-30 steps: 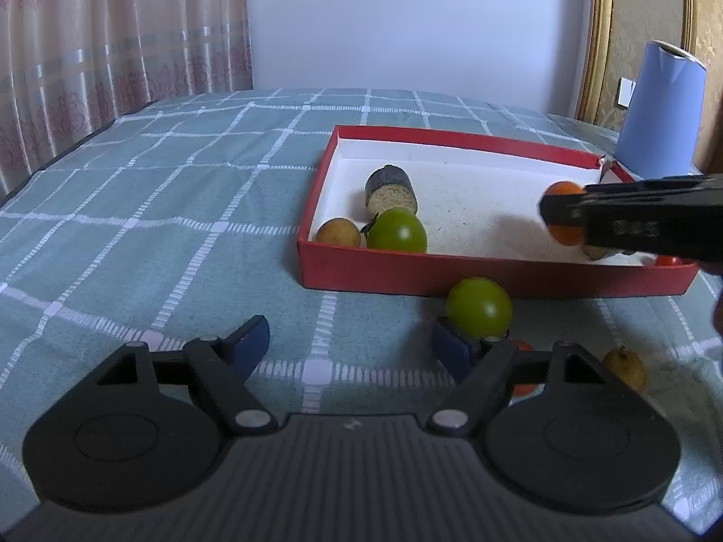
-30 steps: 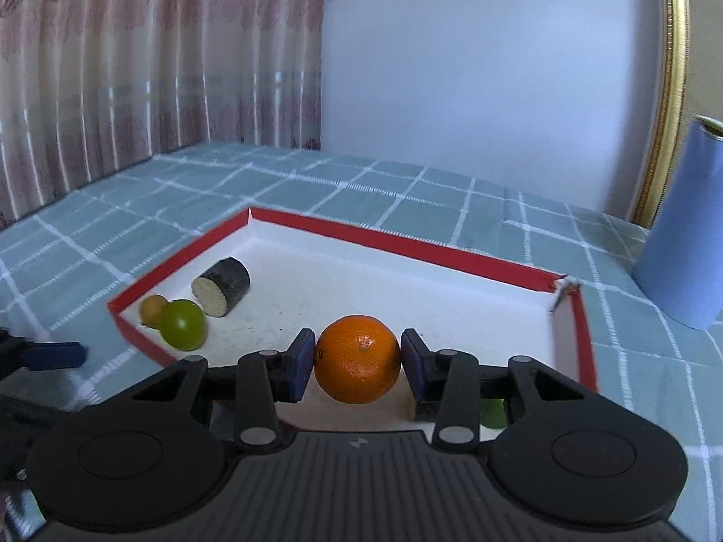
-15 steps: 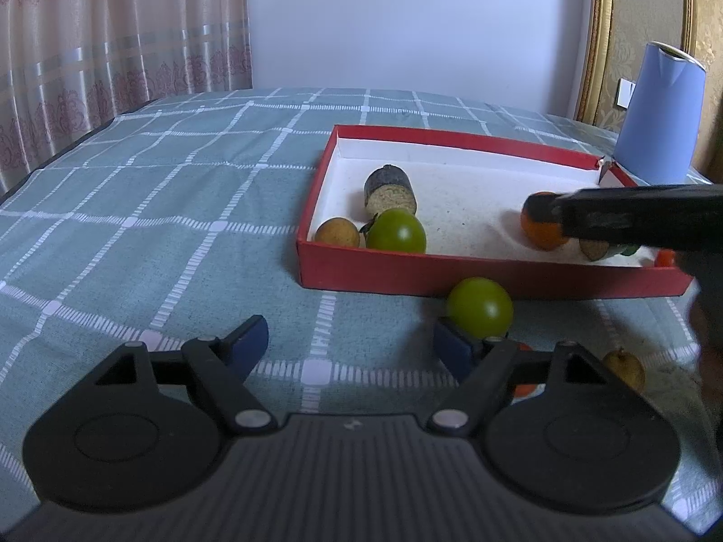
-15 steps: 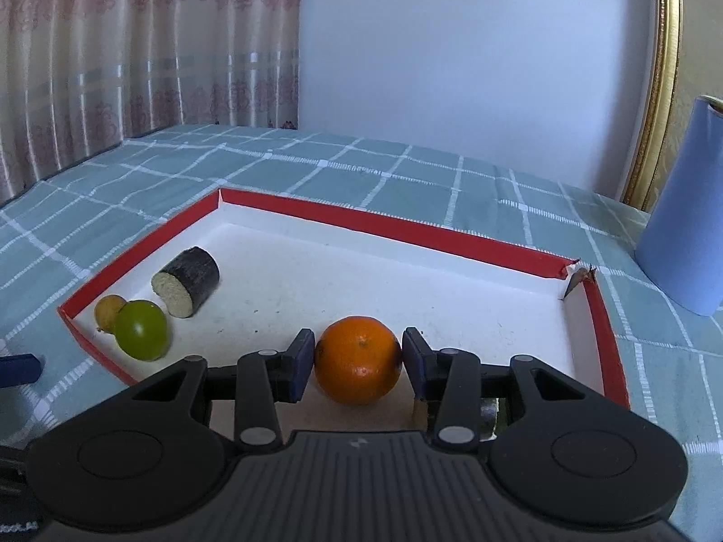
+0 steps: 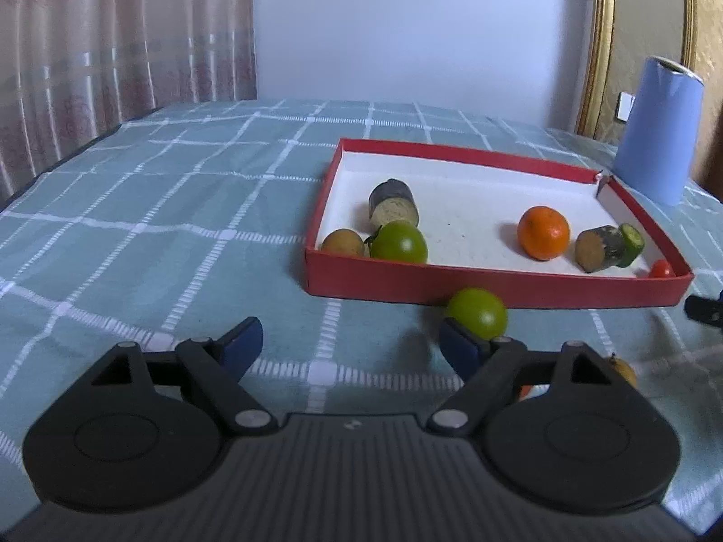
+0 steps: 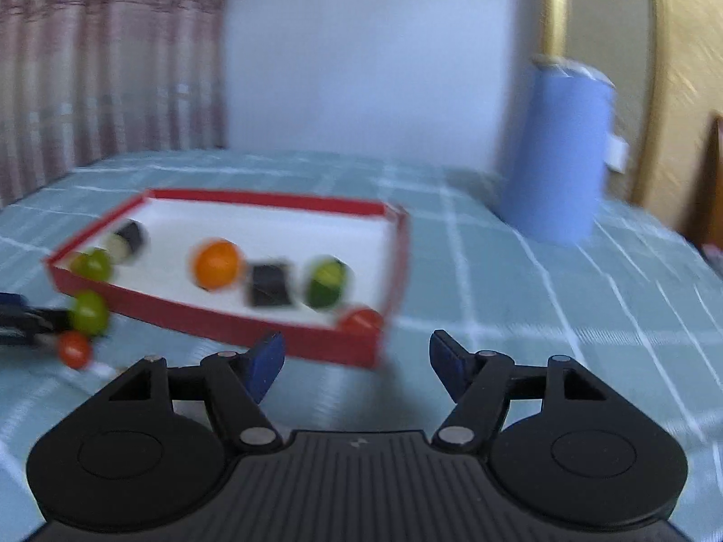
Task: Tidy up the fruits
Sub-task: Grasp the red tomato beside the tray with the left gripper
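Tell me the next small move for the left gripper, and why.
Probably shift the left gripper sideways toward the green fruit and close on it. That fruit lies on the cloth outside the red tray, just beyond one finger rather than between the fingers, whose jaws are opening with nothing in them.

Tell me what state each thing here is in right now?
Orange: lying loose in the red box.
Green fruit: on the cloth outside the box, beside the left tool.
Left tool: opening, nothing between its fingers.
Right tool: opening, empty.
Blue roll: standing upright.
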`<control>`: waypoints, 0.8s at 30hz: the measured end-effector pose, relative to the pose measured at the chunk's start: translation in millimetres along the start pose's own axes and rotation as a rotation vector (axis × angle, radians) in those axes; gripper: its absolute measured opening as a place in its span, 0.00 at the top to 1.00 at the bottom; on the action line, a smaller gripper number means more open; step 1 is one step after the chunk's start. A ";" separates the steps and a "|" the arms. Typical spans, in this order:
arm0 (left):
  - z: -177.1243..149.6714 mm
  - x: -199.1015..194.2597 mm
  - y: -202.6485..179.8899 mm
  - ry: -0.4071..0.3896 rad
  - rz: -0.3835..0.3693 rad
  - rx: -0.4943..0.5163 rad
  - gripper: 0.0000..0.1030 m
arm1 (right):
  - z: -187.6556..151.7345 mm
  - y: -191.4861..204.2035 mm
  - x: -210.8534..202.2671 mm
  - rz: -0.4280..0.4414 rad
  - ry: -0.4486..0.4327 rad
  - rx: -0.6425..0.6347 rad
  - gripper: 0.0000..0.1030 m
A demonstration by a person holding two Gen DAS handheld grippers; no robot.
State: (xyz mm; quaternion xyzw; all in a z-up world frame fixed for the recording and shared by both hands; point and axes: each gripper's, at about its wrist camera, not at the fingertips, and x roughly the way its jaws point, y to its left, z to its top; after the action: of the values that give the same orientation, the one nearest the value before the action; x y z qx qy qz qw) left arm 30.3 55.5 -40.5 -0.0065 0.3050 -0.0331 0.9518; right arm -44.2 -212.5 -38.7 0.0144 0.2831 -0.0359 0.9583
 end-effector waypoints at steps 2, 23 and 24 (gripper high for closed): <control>-1.3 -10.0 -1.2 -0.009 -0.011 -0.004 0.19 | -4.7 -11.3 8.7 -0.002 0.037 0.051 0.32; -15.3 -13.8 -43.5 0.025 -0.128 0.057 0.47 | -8.4 -20.3 17.2 0.025 0.071 0.098 0.24; -15.9 -14.1 -45.5 0.024 -0.134 0.063 0.54 | -8.2 -20.0 17.4 0.026 0.071 0.097 0.23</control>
State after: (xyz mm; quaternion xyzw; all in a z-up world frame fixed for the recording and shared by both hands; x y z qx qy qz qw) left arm 6.9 11.2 -43.8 0.0037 0.3138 -0.1063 0.9435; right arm -35.6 -233.0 -55.2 0.0657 0.3147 -0.0368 0.9462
